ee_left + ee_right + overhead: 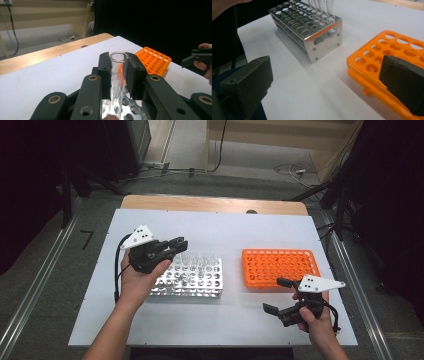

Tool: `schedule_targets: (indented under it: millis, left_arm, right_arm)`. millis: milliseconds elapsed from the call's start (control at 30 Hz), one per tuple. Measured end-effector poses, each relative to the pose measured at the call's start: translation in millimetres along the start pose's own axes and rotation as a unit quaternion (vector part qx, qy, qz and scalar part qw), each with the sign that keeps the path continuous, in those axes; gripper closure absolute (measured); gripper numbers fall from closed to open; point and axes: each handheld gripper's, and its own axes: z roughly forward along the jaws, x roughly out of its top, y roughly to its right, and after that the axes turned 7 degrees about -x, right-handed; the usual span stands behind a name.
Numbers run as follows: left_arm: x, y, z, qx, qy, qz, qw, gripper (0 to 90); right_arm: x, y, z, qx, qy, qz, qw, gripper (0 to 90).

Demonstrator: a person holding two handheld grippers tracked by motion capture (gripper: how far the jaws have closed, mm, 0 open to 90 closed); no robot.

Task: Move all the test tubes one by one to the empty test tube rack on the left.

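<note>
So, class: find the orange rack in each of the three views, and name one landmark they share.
High view: orange rack right of centre, beyond the right gripper.
Left gripper view: at the right, behind the held tube.
Right gripper view: at the right, partly behind a jaw.
Shared landmark: the metal rack.

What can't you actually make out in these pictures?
- Bottom of the glass tube held in the left tool: the left gripper view's lower edge cuts it off.
- Print on the tube: blurred.
- How many tubes stand in the metal rack: too small in the high view, cut off at the top in the right gripper view.
- Far end of the orange rack: hidden by the right tool.
</note>
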Motion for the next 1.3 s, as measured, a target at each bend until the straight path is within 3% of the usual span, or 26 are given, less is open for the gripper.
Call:
schedule_targets:
  millis: [233, 400, 633, 967, 1067, 1133, 1300]
  left_arm:
    - [-4.6, -13.6, 8.9, 0.031, 0.001, -0.005, 0.9995, 76.2]
    - [-9.6, -19.8, 19.4, 0.042, -0.006, -0.011, 0.9990, 76.2]
    - [-19.7, -21.0, 32.8, 0.051, -0.023, -0.013, 0.9984, 76.2]
    - [-29.8, -19.4, 37.2, 0.059, -0.055, -0.009, 0.9967, 76.0]
    - [-30.4, -16.9, 37.5, 0.060, -0.072, -0.011, 0.9956, 76.0]
    - [-30.9, -14.2, 38.1, 0.070, -0.083, 0.001, 0.9941, 76.0]
    - [-33.7, -13.4, 38.5, 0.075, -0.095, 0.004, 0.9926, 75.7]
  right_arm:
    - [-3.5, 8.9, -7.1, -0.026, 0.002, 0.004, 0.9997, 0.0]
    - [-5.4, 13.2, -8.5, -0.030, 0.004, 0.010, 0.9995, 0.0]
    - [-5.9, 14.8, -10.0, -0.030, 0.007, 0.014, 0.9994, 0.0]
    - [-6.4, 15.7, -10.1, -0.028, 0.007, 0.017, 0.9994, 0.0]
    - [-6.5, 16.2, -9.6, -0.027, 0.008, 0.015, 0.9995, 0.0]
    - [-6.7, 16.0, -9.2, -0.028, 0.007, 0.016, 0.9995, 0.0]
    - [-6.8, 15.4, -8.5, -0.026, 0.007, 0.017, 0.9995, 0.0]
